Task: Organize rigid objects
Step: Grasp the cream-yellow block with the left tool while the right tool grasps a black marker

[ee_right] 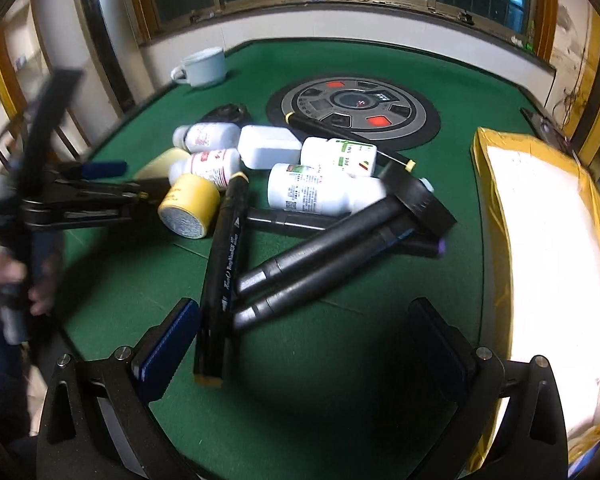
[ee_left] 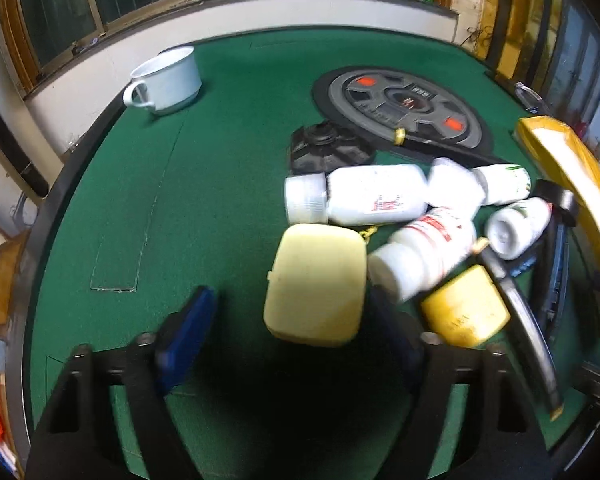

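Green felt bench carries your unsorted white bottles and black markers; both tongs, left and right, stand released, box empty.

Left gripper spread wide, blue-padded fingers well apart, nothing between them, hovering low over the counter. Seen from the right wrist camera, reaching in sideways above the counter's left part, gripped by a blurred hand near the counter's left edge. Right gripper likewise gaping, fingers wide, empty, poised above the counter's near edge.
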### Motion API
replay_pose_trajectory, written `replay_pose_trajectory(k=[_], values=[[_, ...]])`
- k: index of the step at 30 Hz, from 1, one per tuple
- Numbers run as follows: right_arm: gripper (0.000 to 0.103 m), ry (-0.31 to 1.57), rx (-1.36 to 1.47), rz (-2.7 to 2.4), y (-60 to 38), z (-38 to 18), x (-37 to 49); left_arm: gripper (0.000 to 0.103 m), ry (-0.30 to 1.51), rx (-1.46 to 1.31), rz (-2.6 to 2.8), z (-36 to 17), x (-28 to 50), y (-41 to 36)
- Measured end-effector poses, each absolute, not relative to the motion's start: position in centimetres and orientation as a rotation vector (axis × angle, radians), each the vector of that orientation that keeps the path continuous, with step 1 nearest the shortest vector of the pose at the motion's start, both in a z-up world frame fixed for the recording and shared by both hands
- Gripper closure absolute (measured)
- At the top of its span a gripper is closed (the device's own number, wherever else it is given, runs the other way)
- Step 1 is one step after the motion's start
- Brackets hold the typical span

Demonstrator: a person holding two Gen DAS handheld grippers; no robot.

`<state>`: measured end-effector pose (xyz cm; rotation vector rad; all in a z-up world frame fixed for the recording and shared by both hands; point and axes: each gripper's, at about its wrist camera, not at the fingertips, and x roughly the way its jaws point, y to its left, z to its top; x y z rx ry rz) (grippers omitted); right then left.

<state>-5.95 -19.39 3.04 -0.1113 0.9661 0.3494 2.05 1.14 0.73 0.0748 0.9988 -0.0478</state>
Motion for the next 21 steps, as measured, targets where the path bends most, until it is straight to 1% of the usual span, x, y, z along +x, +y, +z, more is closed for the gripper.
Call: replay_pose_trajectory(k=[2, 3, 4, 5, 7, 8, 9, 11, 14, 16, 18, 20, 21], values=[[0.001, 0.96, -0.074, 0.376, -20.2, 3.5, -6.4, 0.038, 0.993, 0.052, -0.073, 0.5, 2.3, 1.4], [0.001, 0.953, -0.06, 0.381, -20.5, 3.8, -6.6, 0.039, 0.992, 0.044, -0.077, 0.4, 2.5, 1.5], [0.002, 0.938, -0.043, 0.394, -20.6, 4.1, -6.9, 0.044, 0.989, 0.028, -0.082, 0.3, 2.6, 1.6], [0.004, 0.931, -0.038, 0.402, -20.6, 4.3, -7.1, 0.058, 0.984, 0.033, -0.084, 0.4, 2.5, 1.5], [0.015, 0.93, -0.039, 0.414, -20.4, 4.3, -7.2, 0.058, 0.982, 0.06, -0.073, 0.5, 2.0, 1.0], [0.027, 0.932, -0.042, 0.425, -20.1, 4.3, -7.3, 0.058, 0.98, 0.071, -0.066, 0.6, 1.7, 0.8], [0.036, 0.938, -0.042, 0.441, -19.6, 4.2, -7.2, 0.058, 0.978, 0.072, -0.066, 0.6, 1.2, 0.7], [0.042, 0.959, -0.047, 0.482, -18.6, 4.0, -7.4, 0.058, 0.976, 0.051, -0.076, 0.5, 0.0, 1.0], [0.043, 0.967, -0.094, 0.512, -16.6, 3.4, -8.2, 0.058, 0.974, 0.042, -0.076, 0.6, -0.9, 1.7], [0.05, 0.98, -0.112, 0.529, -15.0, 3.0, -8.2, 0.058, 0.972, 0.029, -0.072, 0.5, -1.1, 2.1], [0.062, 1.005, -0.129, 0.544, -13.5, 2.4, -8.2, 0.057, 0.967, 0.037, -0.077, 0.5, -1.2, 2.0], [0.067, 1.035, -0.132, 0.542, -12.4, 1.6, -8.0, 0.057, 0.962, 0.037, -0.078, 0.5, -1.3, 2.0], [0.068, 1.049, -0.129, 0.536, -11.9, 1.2, -7.8, 0.057, 0.958, 0.041, -0.08, 0.5, -1.4, 1.9]])
